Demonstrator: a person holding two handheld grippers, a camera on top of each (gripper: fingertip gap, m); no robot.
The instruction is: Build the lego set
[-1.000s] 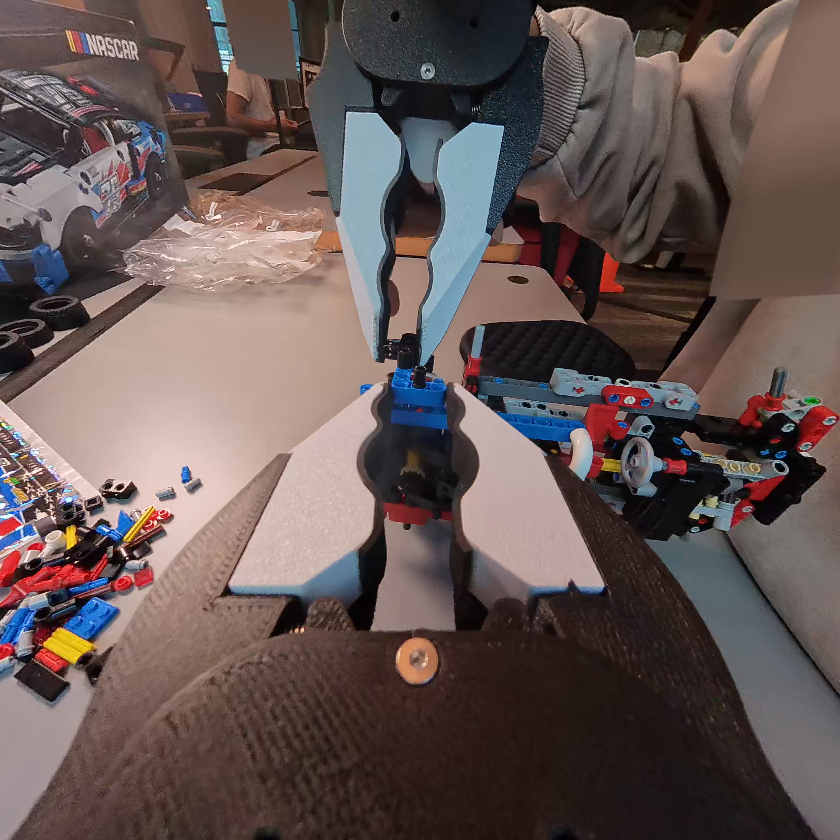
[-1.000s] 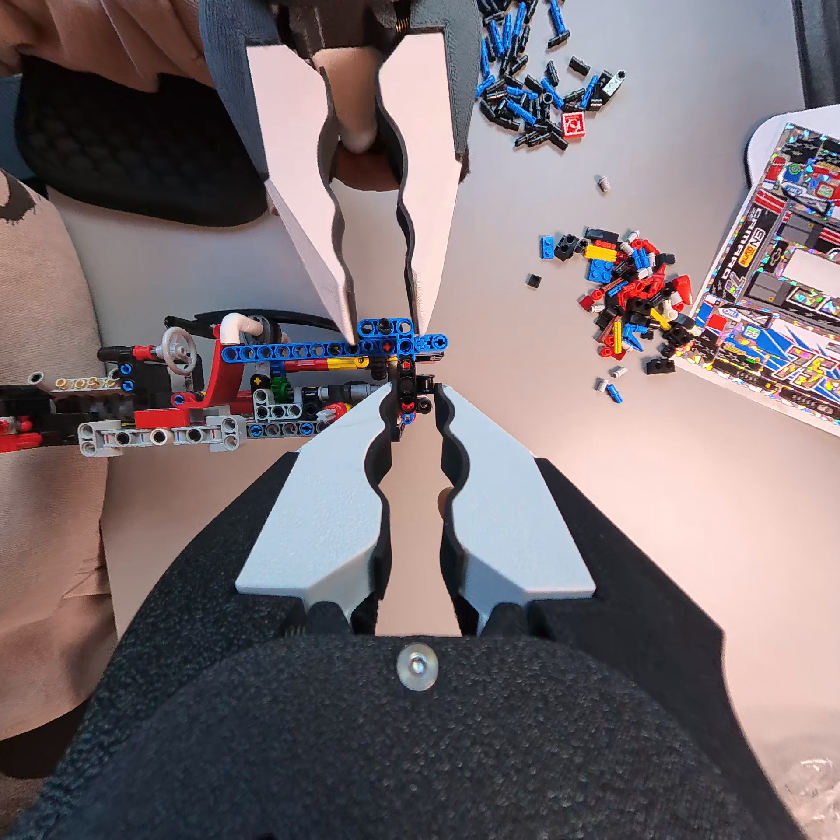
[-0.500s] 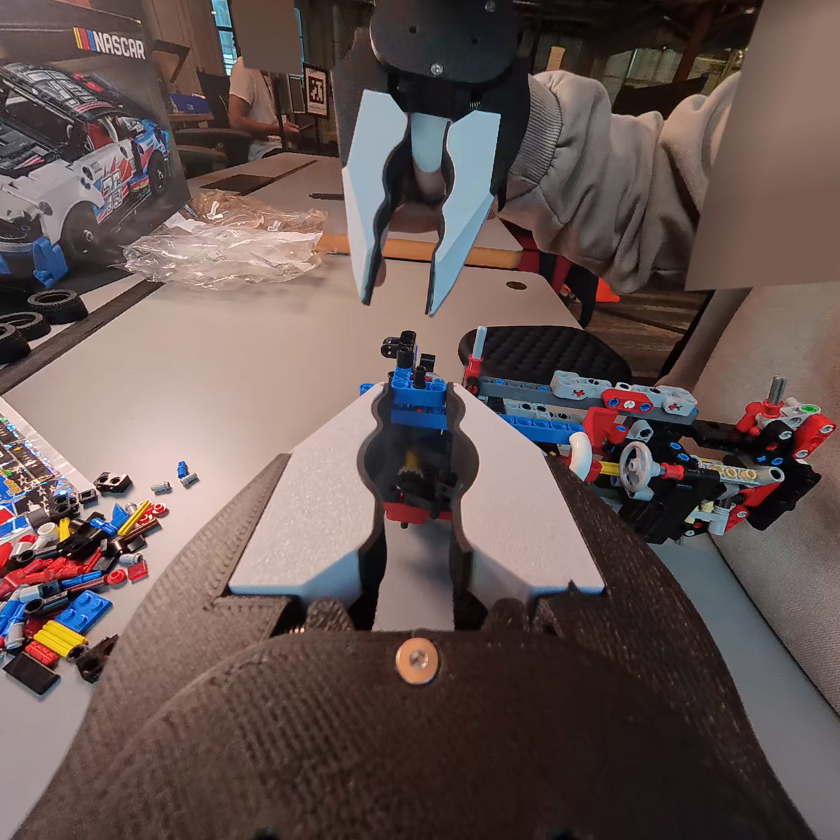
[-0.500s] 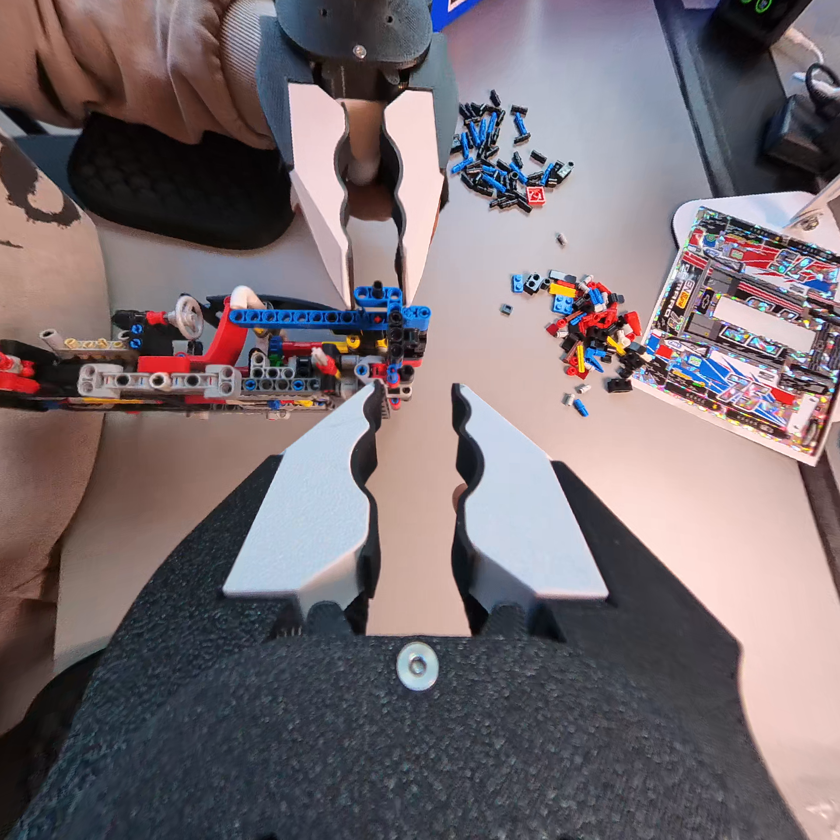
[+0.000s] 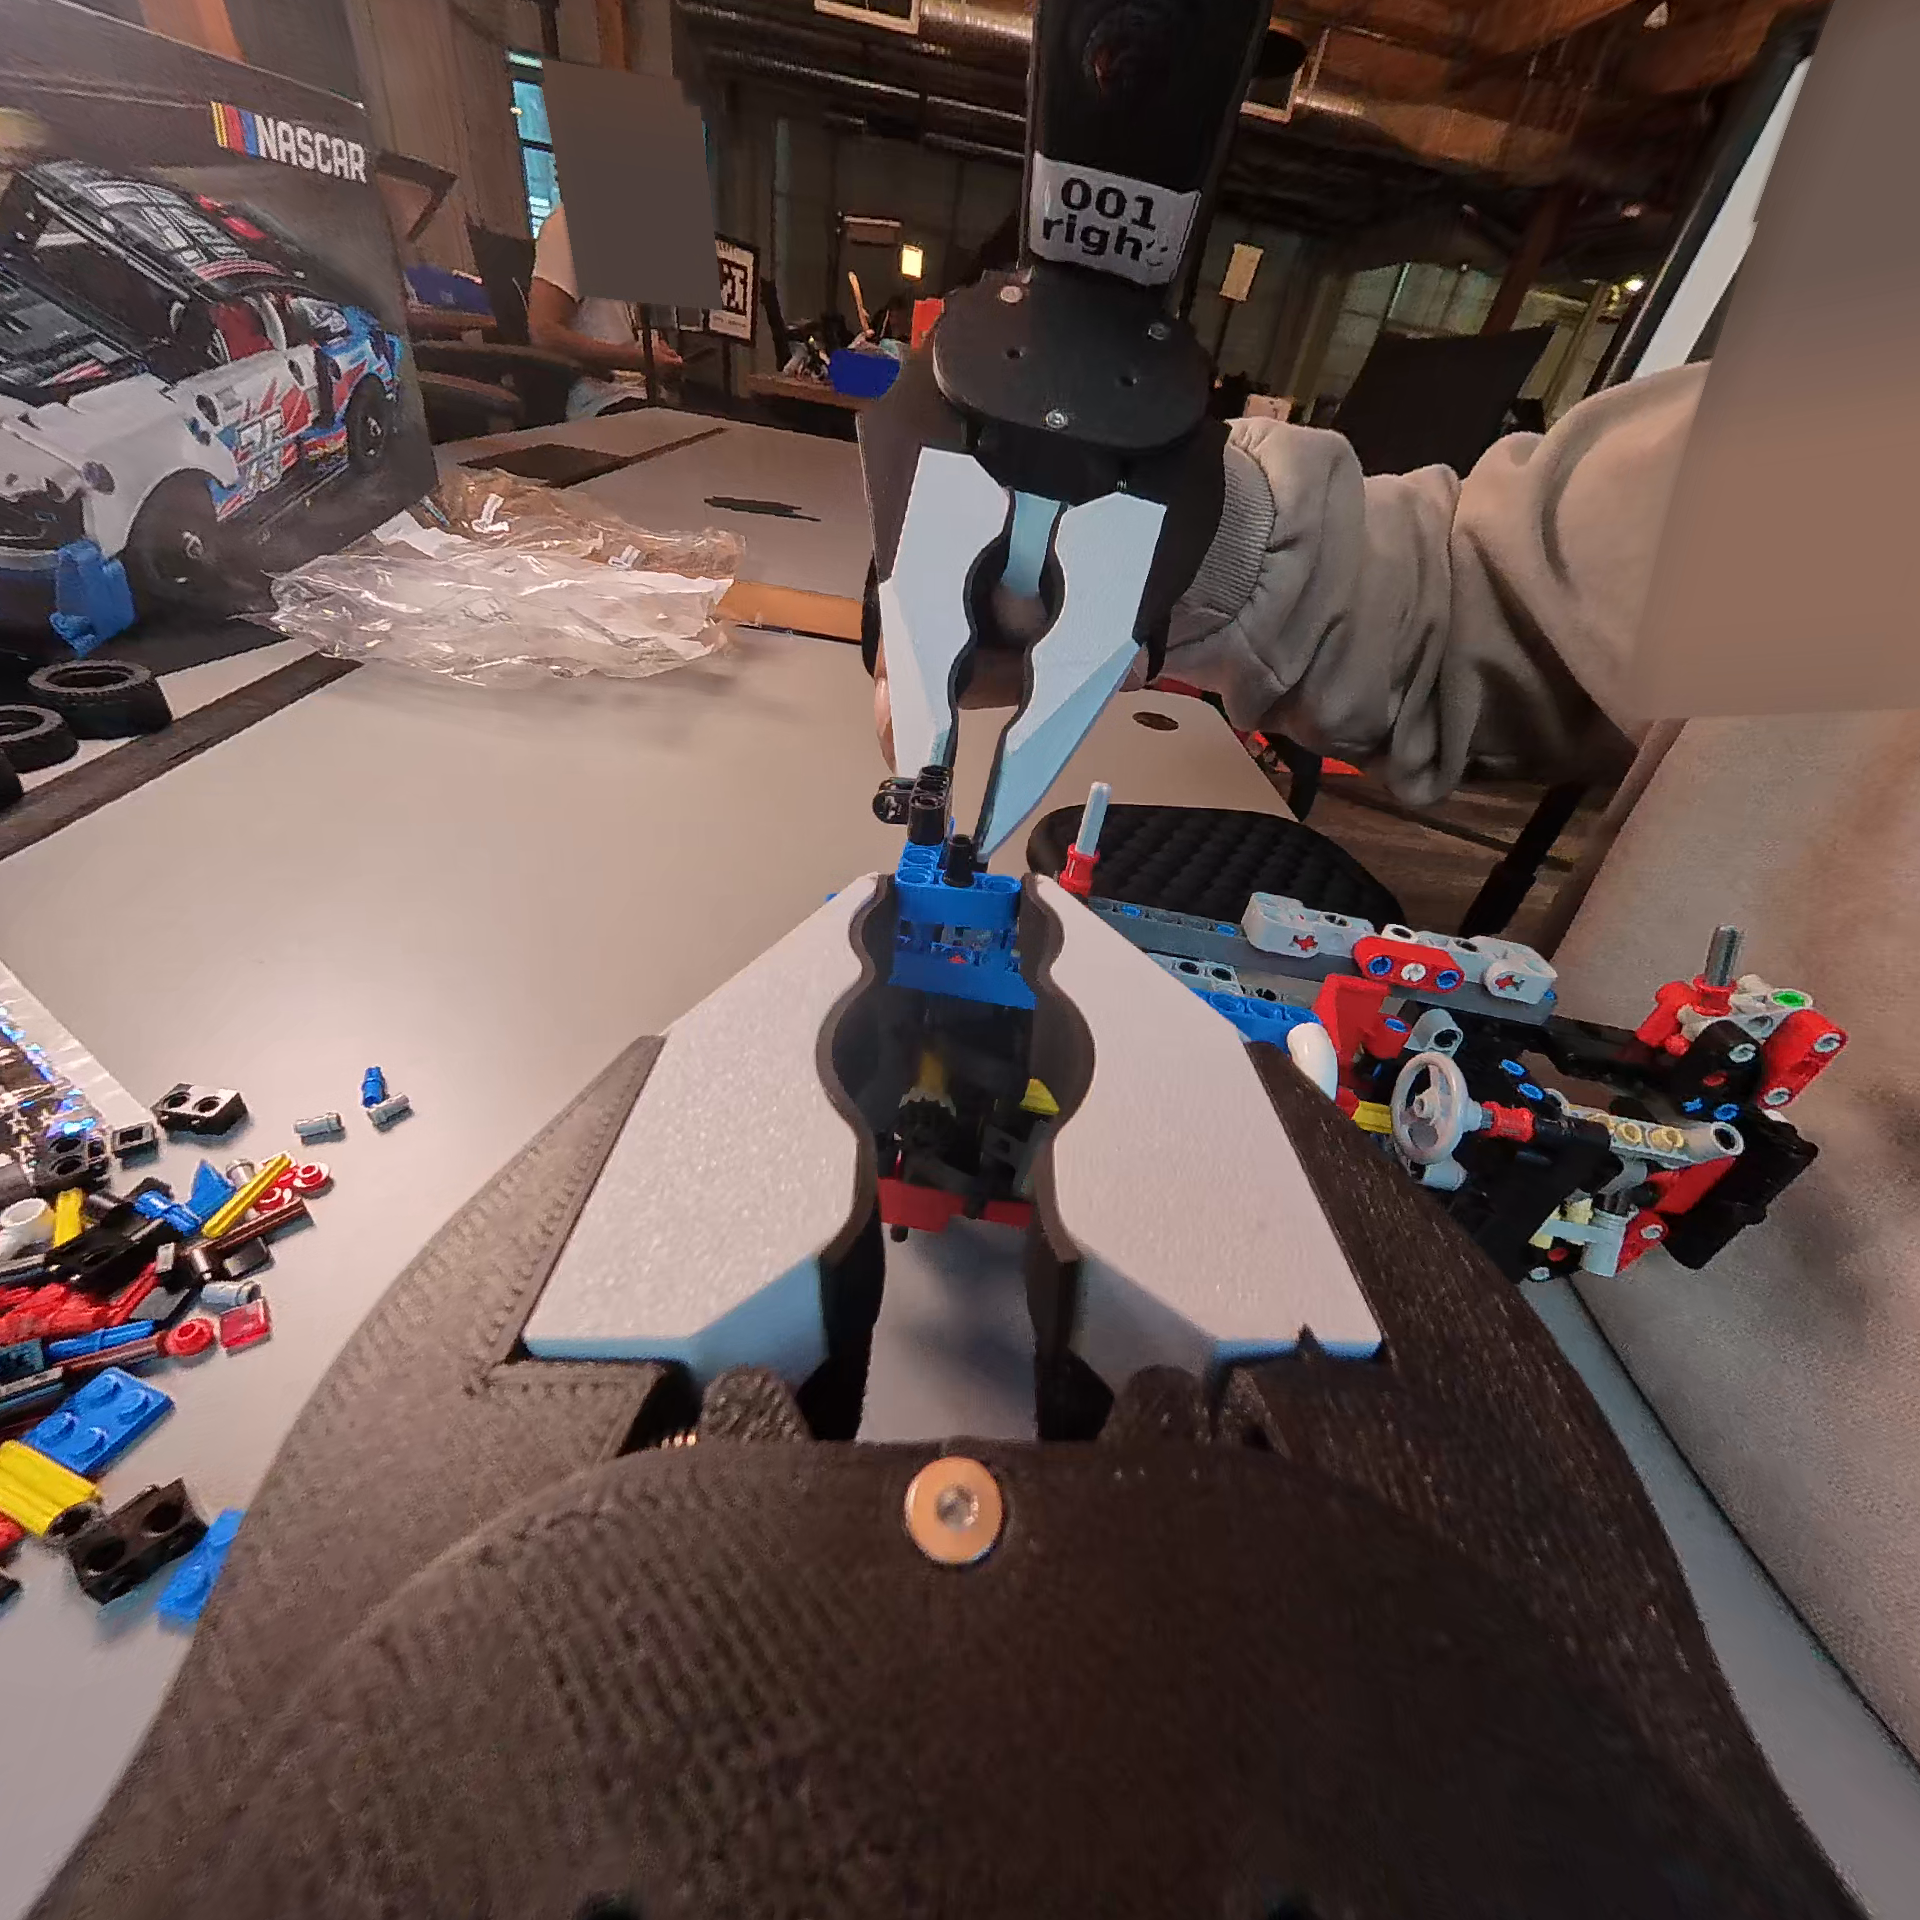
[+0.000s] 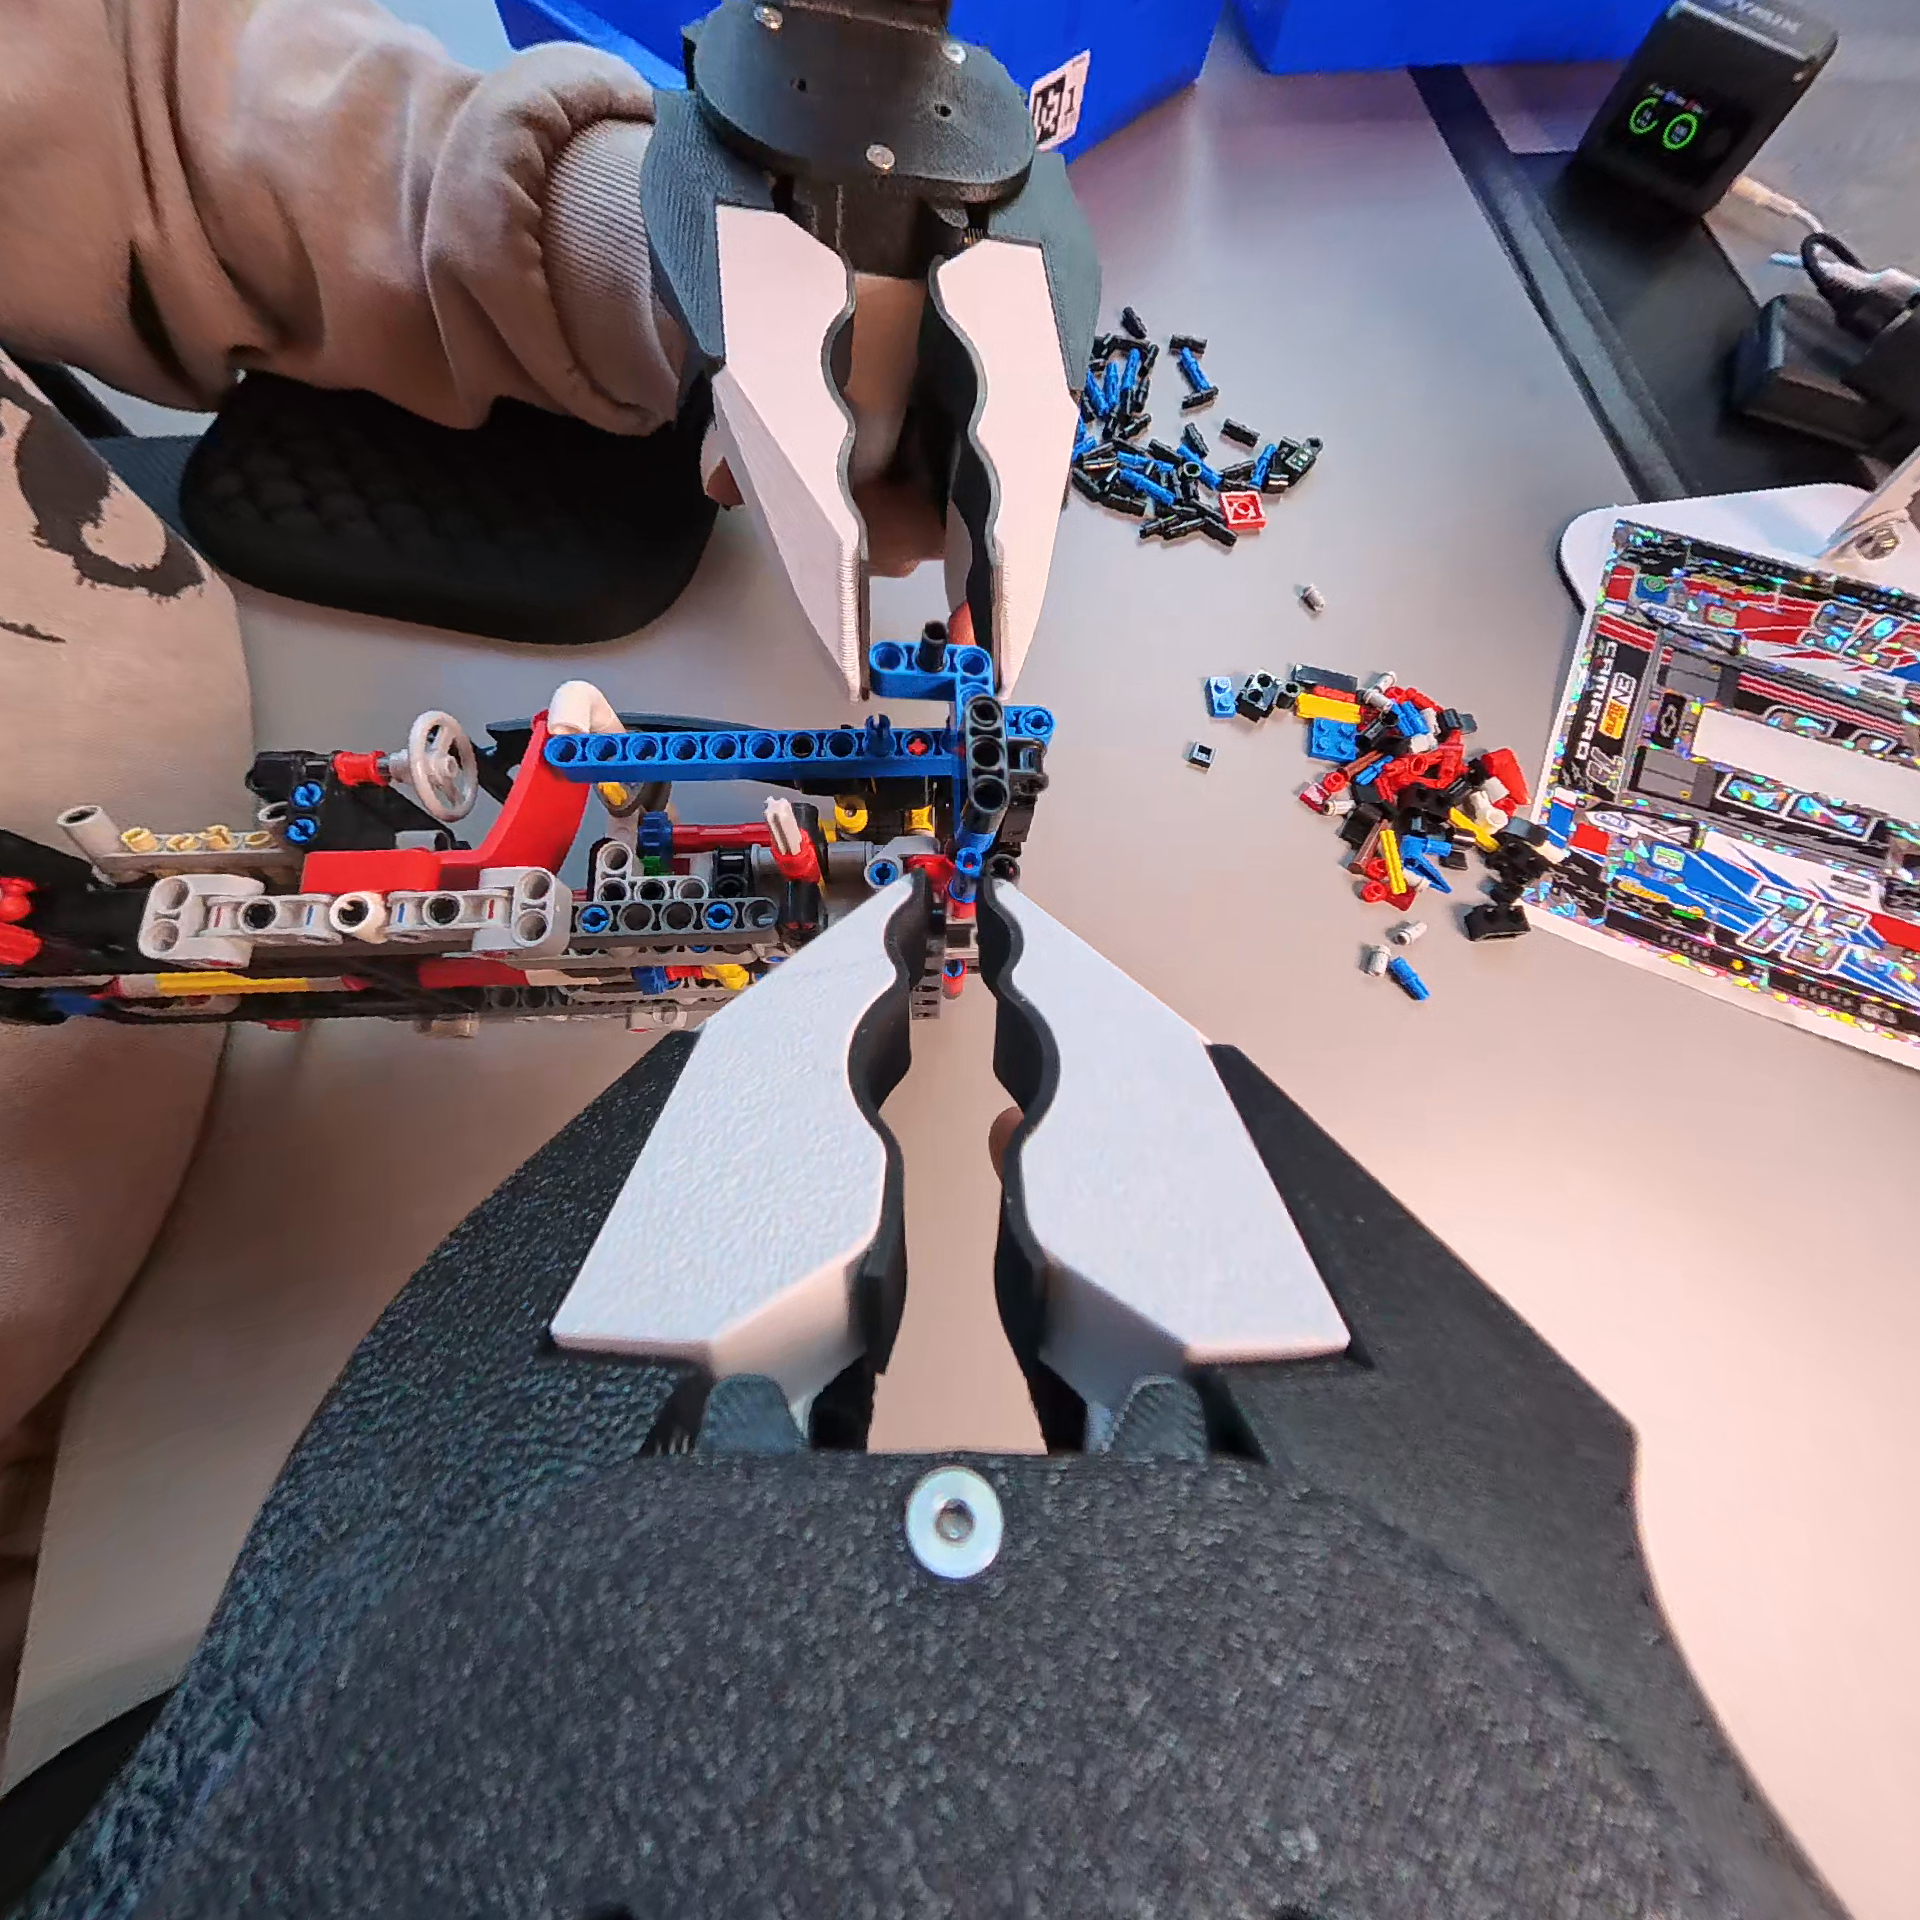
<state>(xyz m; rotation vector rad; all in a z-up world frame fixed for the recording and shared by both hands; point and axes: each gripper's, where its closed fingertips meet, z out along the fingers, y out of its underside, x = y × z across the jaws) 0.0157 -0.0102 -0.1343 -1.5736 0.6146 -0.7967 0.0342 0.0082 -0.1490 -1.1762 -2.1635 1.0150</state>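
The long lego chassis (image 6: 416, 914) lies across the table, and it also shows in the left wrist view (image 5: 1455, 1039). My left gripper (image 5: 956, 904) is shut on its blue frame end (image 5: 956, 935) and holds it steady; it comes in from above in the right wrist view (image 6: 930, 675). A black three-hole beam (image 5: 923, 800) stands on that blue end, also visible in the right wrist view (image 6: 987, 758). My right gripper (image 6: 951, 899) has its fingers close together at the chassis end just past the black beam, with small red and blue parts between the tips. It reaches down from above in the left wrist view (image 5: 961, 821).
A pile of loose coloured pieces (image 6: 1403, 790) and a heap of black and blue pins (image 6: 1164, 457) lie on the grey table. A shiny sticker sheet (image 6: 1745, 769) lies beside them. The set's box (image 5: 187, 364), clear bags (image 5: 499, 603) and tyres (image 5: 94, 696) are further off. A black pad (image 6: 436, 509) lies behind the chassis. Less than 4 cm separates the two grippers' tips.
My right gripper let go of the black beam, pulled back with its fingers wide, then came back to the chassis end with them nearly together. My left gripper kept its hold.
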